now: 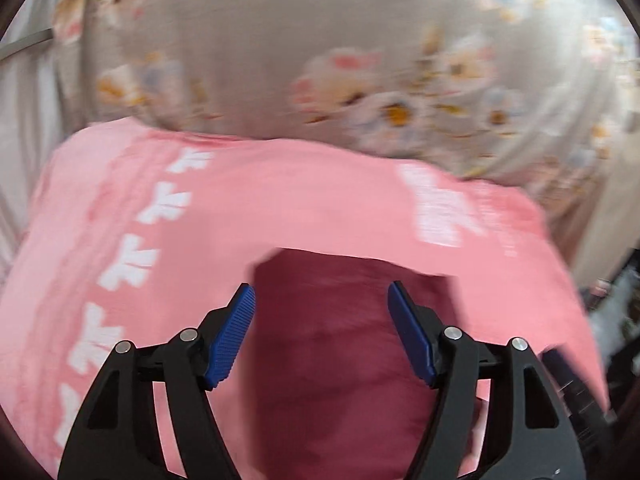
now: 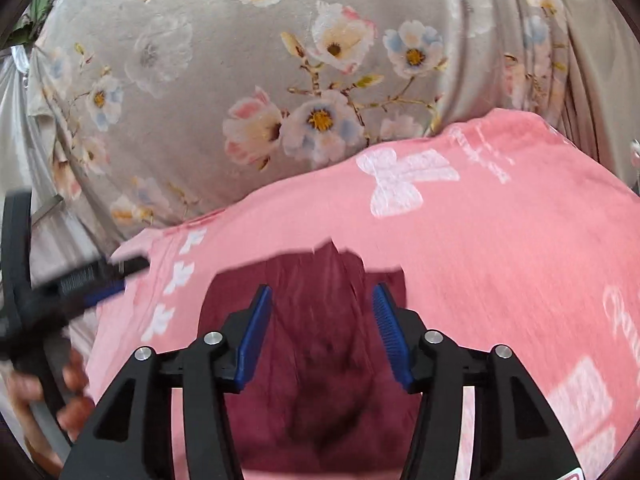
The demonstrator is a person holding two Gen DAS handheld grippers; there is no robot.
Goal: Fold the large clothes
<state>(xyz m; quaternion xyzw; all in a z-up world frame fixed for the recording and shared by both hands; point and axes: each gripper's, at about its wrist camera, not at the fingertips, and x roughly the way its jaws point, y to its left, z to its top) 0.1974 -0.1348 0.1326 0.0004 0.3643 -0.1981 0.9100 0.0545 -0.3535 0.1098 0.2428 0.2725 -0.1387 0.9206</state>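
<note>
The left gripper and right gripper both stand with jaws apart, nothing between the blue pads. Just ahead of and beneath each lies the pink garment on a floral sheet. Its white print (bows, cursive script) is too blurred to read.

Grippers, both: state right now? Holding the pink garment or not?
Left gripper: open, nothing between the pads, pink garment lying below.
Right gripper: open, holding nothing.
</note>
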